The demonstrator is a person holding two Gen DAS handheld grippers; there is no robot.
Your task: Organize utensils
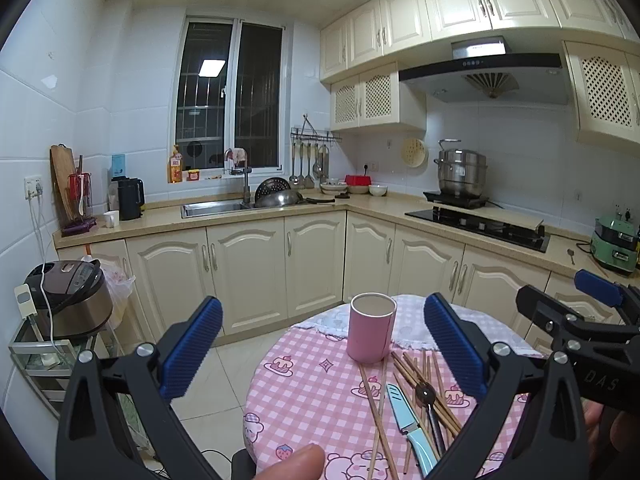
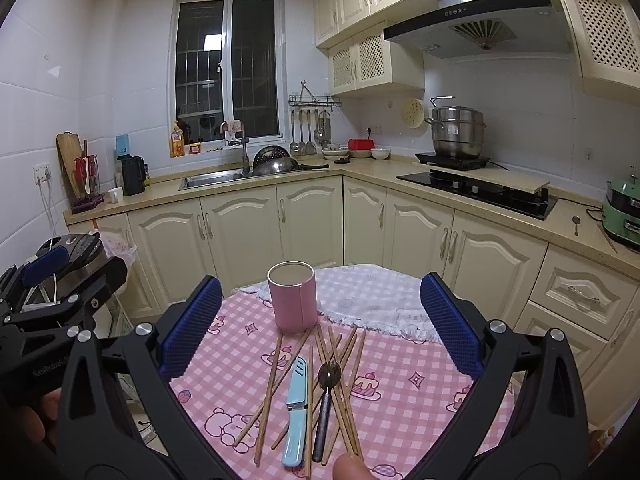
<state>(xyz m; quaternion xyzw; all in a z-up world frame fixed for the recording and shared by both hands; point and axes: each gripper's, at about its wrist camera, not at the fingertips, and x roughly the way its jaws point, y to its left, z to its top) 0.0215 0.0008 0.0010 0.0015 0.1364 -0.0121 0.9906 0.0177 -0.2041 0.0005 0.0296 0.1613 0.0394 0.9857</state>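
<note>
Jaws of both the left gripper [image 1: 323, 346] and the right gripper [image 2: 321, 324] stand spread wide, holding nothing, above the near edge of a round table [image 2: 424, 364] with a pink checked cloth. A pink cylindrical holder [image 2: 293, 298] stands upright at the far side. Just near it lie scattered wooden chopsticks [image 2: 269, 390], a light-blue knife [image 2: 295, 414] and a dark-handled spoon [image 2: 326, 396], crossing one another.
</note>
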